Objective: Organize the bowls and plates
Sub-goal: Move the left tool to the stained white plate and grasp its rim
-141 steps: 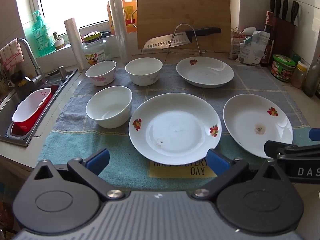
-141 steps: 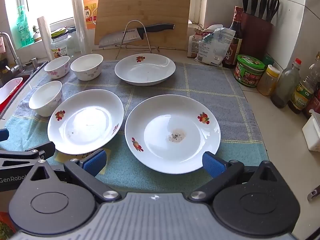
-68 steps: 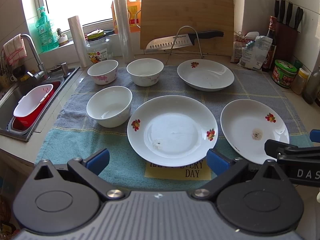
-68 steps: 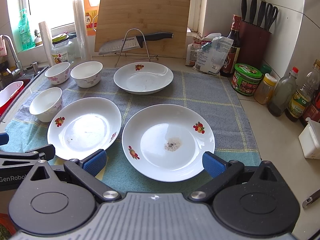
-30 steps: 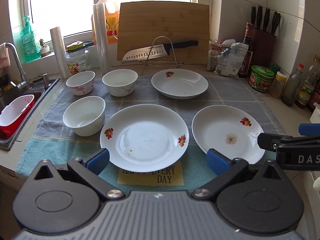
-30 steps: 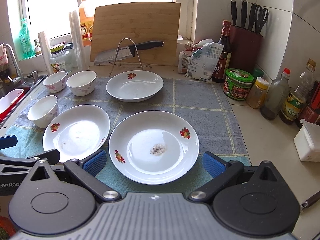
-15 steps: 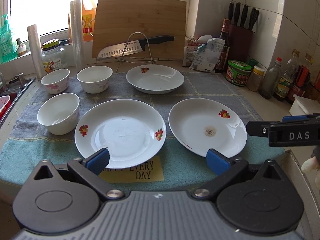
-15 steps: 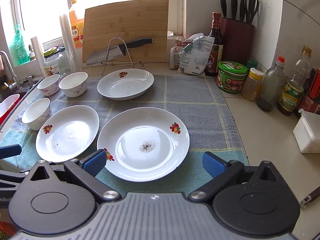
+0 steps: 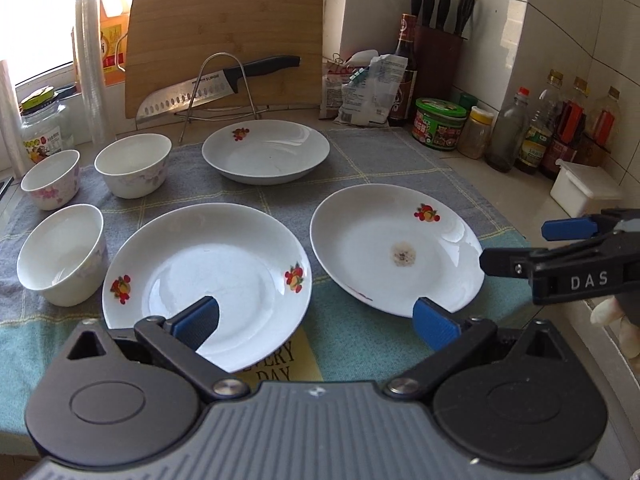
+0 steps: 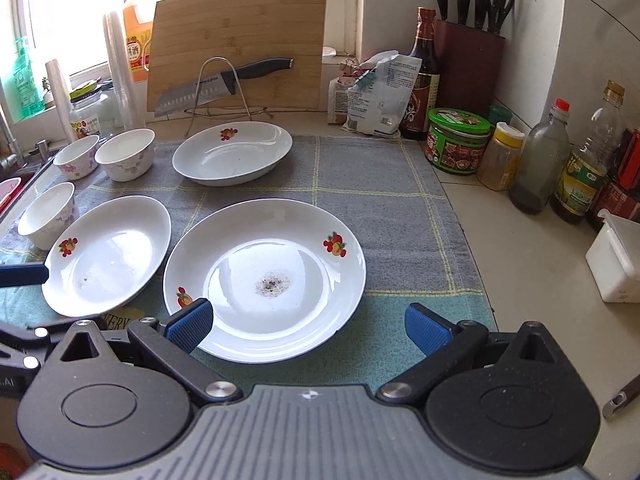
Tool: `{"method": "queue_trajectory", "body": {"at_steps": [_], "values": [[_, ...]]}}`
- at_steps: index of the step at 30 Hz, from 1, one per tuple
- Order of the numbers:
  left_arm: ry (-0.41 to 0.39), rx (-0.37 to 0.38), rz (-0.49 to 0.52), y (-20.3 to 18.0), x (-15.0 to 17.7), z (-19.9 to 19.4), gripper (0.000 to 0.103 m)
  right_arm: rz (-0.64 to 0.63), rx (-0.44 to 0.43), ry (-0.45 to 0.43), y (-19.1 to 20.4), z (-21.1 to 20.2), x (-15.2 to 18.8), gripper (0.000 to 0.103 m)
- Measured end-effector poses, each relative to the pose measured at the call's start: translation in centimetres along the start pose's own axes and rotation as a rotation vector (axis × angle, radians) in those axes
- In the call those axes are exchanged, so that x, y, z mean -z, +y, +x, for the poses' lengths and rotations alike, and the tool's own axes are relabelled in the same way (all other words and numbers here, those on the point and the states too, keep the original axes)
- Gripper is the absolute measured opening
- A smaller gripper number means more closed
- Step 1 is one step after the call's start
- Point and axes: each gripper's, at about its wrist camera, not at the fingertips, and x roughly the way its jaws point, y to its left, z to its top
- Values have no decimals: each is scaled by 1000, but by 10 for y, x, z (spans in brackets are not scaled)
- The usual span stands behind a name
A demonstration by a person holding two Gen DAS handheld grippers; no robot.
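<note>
**Kitchen surface: three plates, three bowls, two claws**

Carrier: surface (image 10: pixel 520 248) covered by a grey and teal cloth (image 10: pixel 384 208).

Plates, all white with fruit motifs:
- Front right plate (image 10: pixel 264 276), a dark speck patch at its centre, lying at the cloth's front edge.
- Front left plate (image 9: pixel 204 276), just beside the first, rims near but apart; it overlaps a yellow printed label (image 9: pixel 280 364).
- Rear plate (image 9: pixel 266 150), near the cloth's back edge, in front of the knife stand (image 9: pixel 224 88).

Bowls, all white and upright, along the cloth's left edge:
- Front bowl (image 9: pixel 62 254), just beside the front left plate.
- Two rear bowls, one with pink flowers (image 9: pixel 50 178) and one paler (image 9: pixel 134 164), side by side at the back left corner.

Claws:
- Left claw (image 9: pixel 316 318): spread wide, holding nothing, above the near rims of both front plates.
- Right claw (image 10: pixel 306 326): spread wide, holding nothing, its left fingertip (image 10: pixel 188 326) over the near rim of the front right plate.

Back of surface: cutting board (image 10: pixel 236 40), knife block (image 10: pixel 468 64), bottles and jars at the right.
</note>
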Motion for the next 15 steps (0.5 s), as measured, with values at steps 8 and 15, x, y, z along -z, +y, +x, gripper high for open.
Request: {"method": "queue_trajectory", "body": {"at_steps": [8,15], "values": [[-9,46,43,21,-17,22,102,-45,-24,35,2,20,23,103],[13,117,79,24,-35,42,102,-61,-37,62,4,43,39,103]]}}
